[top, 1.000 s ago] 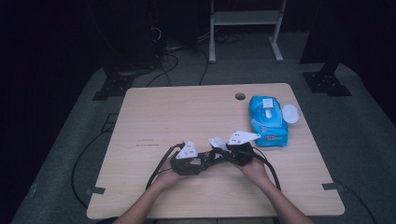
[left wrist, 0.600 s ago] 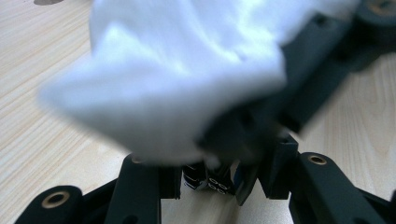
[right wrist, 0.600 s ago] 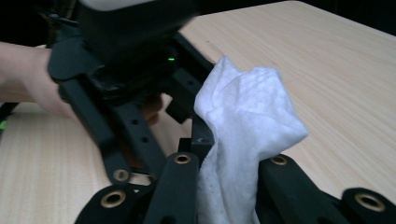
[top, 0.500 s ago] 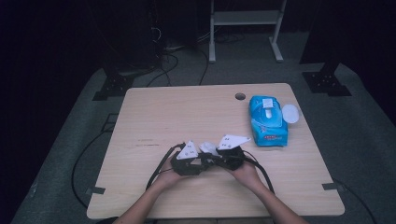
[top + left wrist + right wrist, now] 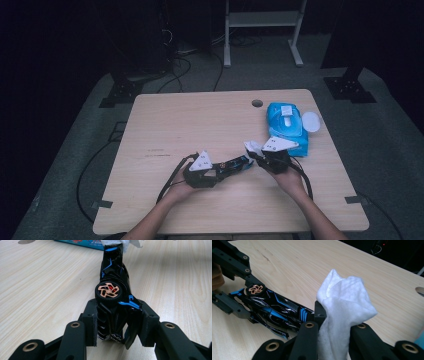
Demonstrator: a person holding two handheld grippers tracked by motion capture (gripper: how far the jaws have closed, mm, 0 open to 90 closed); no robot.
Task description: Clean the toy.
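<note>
Wiping: keep wipe [image 5: 342,302] flat on toy car [image 5: 113,290], strokes light.
Left gripper [image 5: 117,325]: clamps car's rear.
Right gripper [image 5: 334,322]: pinches wipe, probably touching the nose.

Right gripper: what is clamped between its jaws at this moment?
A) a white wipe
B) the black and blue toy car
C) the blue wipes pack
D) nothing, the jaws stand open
A. In the right gripper view the right gripper has both jaws pressed on a bunched white wipe, while the toy car sits in the left gripper.
</note>
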